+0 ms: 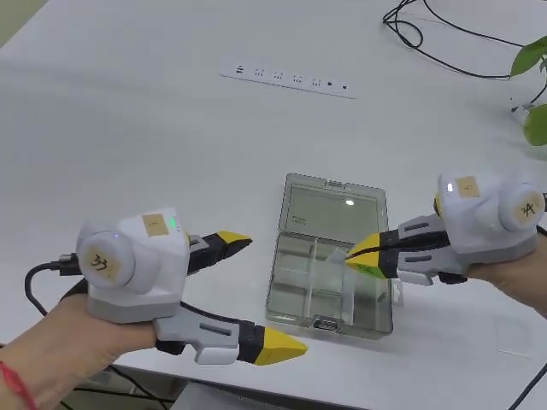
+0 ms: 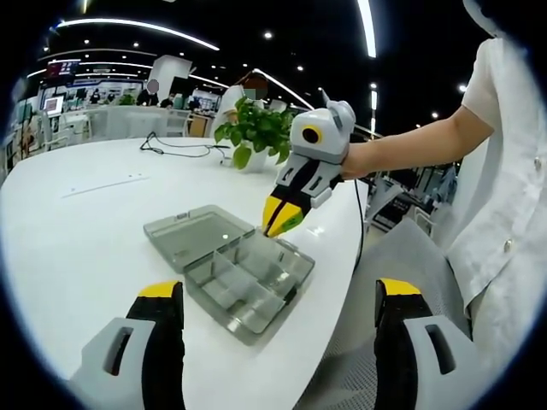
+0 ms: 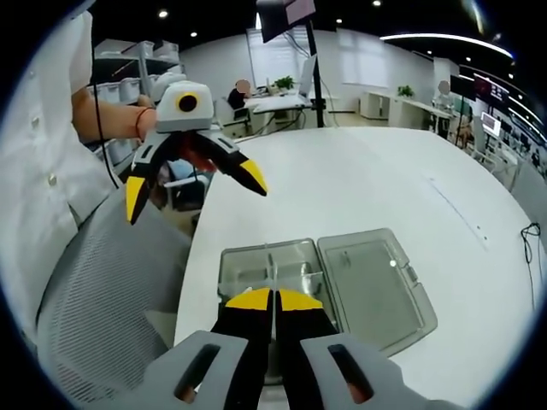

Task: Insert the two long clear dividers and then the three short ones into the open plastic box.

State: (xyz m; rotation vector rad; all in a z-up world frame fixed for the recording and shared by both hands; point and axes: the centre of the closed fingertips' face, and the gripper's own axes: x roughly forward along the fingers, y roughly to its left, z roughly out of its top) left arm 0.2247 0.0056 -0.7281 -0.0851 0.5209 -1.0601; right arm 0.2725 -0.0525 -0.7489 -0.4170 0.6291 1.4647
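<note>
The open clear plastic box [image 1: 295, 286] lies near the table's front edge, its lid [image 1: 335, 207] folded flat behind it. Clear dividers stand inside it and split it into compartments. My right gripper [image 1: 359, 255] is shut on a clear divider [image 1: 369, 295] that hangs over the box's right half. In the right gripper view the shut gripper [image 3: 275, 299] sits just above the box [image 3: 248, 265], with the divider's thin edge [image 3: 273, 266] ahead of the tips. My left gripper [image 1: 256, 293] is open to the left of the box, holding nothing. Its own view shows the box [image 2: 248, 278] and the right gripper [image 2: 285, 215].
A white power strip [image 1: 286, 79] lies at the back of the white table [image 1: 128, 128]. Black cables [image 1: 444, 43] and a green plant [image 1: 534, 85] are at the back right. The table's front edge runs just below the box.
</note>
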